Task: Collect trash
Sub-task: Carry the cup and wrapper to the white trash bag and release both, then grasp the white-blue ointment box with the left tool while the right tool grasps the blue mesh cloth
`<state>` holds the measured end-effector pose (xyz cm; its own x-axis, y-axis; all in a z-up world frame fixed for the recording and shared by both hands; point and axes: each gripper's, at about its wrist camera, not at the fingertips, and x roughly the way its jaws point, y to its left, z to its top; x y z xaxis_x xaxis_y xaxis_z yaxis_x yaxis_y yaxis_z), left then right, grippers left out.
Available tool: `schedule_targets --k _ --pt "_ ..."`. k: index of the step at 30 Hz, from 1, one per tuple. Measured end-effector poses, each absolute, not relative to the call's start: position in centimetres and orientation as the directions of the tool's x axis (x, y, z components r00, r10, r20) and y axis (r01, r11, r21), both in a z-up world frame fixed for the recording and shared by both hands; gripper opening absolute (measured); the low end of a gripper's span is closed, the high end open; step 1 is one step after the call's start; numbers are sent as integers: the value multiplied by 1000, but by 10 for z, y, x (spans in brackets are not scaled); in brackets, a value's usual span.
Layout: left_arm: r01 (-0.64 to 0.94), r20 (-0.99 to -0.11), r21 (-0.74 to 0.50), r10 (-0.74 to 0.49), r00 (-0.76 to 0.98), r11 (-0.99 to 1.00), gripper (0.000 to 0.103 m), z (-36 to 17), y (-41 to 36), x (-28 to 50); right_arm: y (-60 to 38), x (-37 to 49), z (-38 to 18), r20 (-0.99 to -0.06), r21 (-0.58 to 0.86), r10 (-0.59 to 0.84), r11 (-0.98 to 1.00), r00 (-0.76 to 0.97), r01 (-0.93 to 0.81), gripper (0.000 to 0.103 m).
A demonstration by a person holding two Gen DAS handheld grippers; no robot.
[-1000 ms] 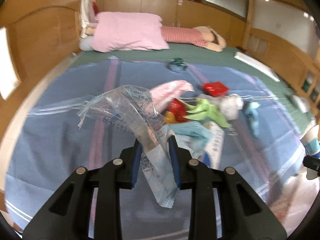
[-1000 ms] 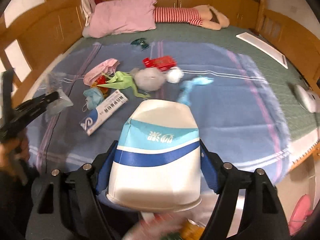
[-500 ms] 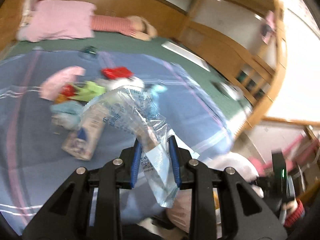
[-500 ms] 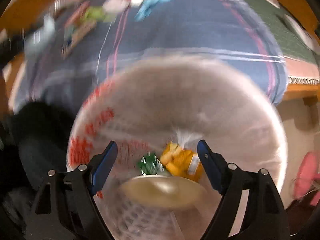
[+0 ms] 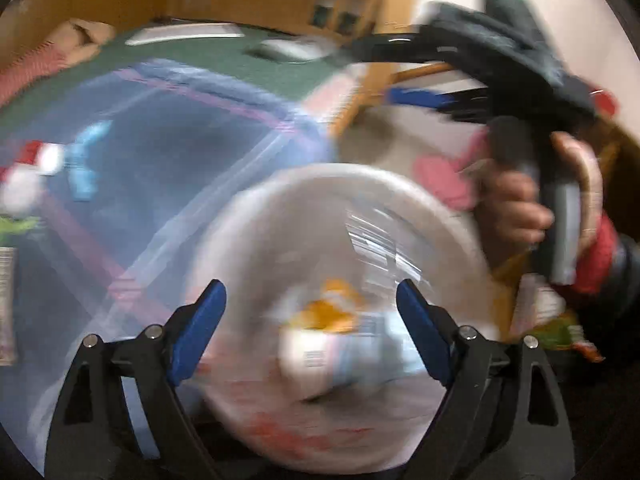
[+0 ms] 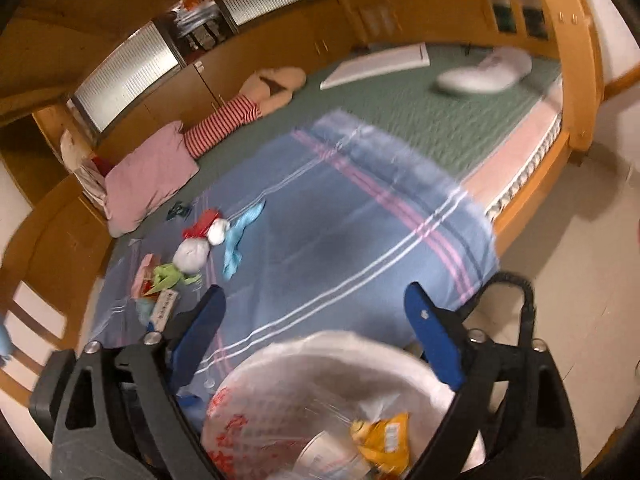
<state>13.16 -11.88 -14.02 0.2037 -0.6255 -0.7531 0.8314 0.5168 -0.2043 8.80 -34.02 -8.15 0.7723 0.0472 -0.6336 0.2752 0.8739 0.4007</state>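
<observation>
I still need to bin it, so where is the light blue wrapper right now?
In the right wrist view the light blue wrapper lies on the blue striped blanket, left of centre, just right of the white crumpled balls.

Location: bedroom in a home. Evidence: wide bed (image 6: 460,120) in a wooden frame, green cover, blue striped blanket (image 6: 340,248) spread across it; pink pillow (image 6: 148,176) at the head end beside a striped soft toy (image 6: 240,112); built-in wooden cupboards (image 6: 280,56) along the wall behind; pale tiled floor (image 6: 580,260) at the foot; plastic-lined bin (image 6: 332,396) by the bed's near edge.
</observation>
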Motion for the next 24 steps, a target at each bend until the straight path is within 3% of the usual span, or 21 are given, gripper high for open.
schedule_targets --k 3,6,7,10,15,21,24 --pt "722 -746 -162 -563 356 672 92 -130 -71 174 -336 96 -80 -621 356 15 896 783 265 100" --pt "482 -751 -130 -404 522 866 94 -130 -3 236 -327 111 -84 -616 343 -10 897 788 280 100" --pt "356 -767 -101 -300 567 929 94 -139 27 263 -322 120 -85 -624 338 -5 900 782 275 100" --pt "193 -837 -131 -213 504 972 94 -176 71 310 -294 163 -94 -684 285 16 926 730 246 100" --pt "203 -888 -159 -230 398 966 94 -209 73 327 -219 257 -130 -797 240 128 964 591 114 100" --pt "135 -897 -126 -171 407 983 94 -211 89 332 -170 379 -191 -877 106 17 982 481 159 98" --pt "100 -897 -99 -132 422 990 94 -207 101 327 -161 414 -210 -889 -2 -91 981 449 194 86"
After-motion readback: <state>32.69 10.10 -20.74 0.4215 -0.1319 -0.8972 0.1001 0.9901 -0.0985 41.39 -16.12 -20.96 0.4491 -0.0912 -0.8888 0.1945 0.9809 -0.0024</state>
